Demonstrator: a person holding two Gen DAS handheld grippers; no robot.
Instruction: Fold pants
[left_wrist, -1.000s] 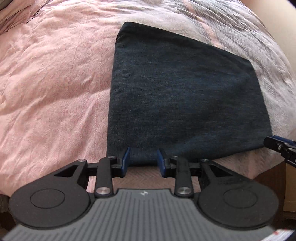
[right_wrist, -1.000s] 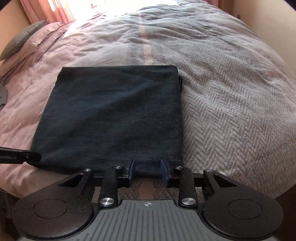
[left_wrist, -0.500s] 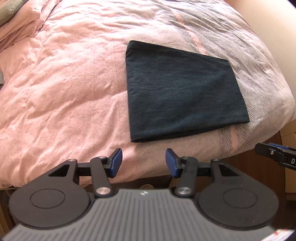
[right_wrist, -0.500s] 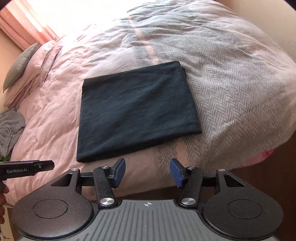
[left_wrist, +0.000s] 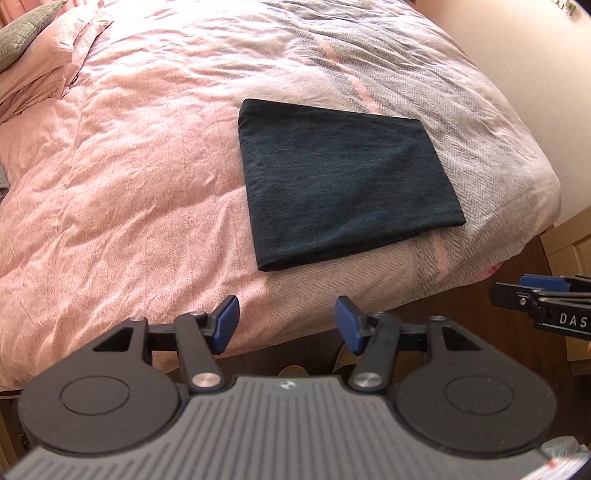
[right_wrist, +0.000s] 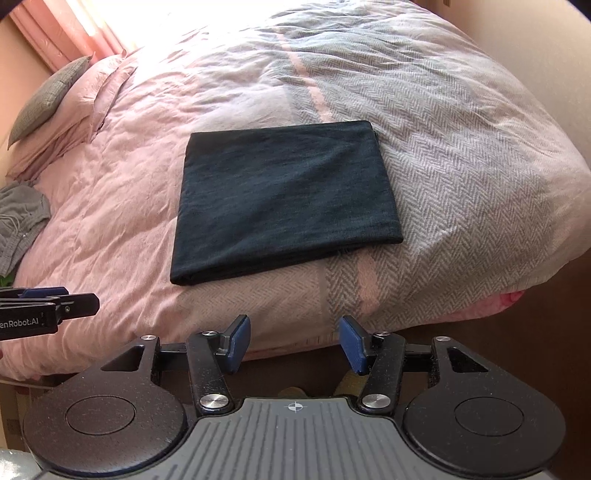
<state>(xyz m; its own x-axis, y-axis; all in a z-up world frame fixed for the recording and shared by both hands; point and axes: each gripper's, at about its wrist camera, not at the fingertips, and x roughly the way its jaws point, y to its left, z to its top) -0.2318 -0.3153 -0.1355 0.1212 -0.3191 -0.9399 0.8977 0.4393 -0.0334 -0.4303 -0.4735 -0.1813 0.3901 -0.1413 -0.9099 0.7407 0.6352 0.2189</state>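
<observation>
Lying flat near the foot edge of the bed (left_wrist: 110, 192), the dark pants (left_wrist: 343, 184) form a neat folded rectangle, with the layered fold edge facing the cameras. The pants rest partly on the pink quilt (right_wrist: 110, 206) and partly on the grey herringbone blanket (right_wrist: 461, 166) that covers the right side of the bed. Neither tool touches them.

The left tool (left_wrist: 286, 326) hangs off the foot of the bed, apart from the pants; its blue pads (left_wrist: 226, 324) are spreading wider, with nothing between them. The right tool (right_wrist: 293, 345) hangs likewise off the bed's edge, its blue pads standing well apart and gripping nothing. Each tool shows at the margin of the other's view: the right one at the right edge of the left wrist view, the left one at the left edge of the right wrist view.

Pink pillows (right_wrist: 92, 99) and a grey cushion (right_wrist: 48, 99) lie at the head of the bed. A crumpled grey garment (right_wrist: 20, 221) lies on the bed's far left side.
</observation>
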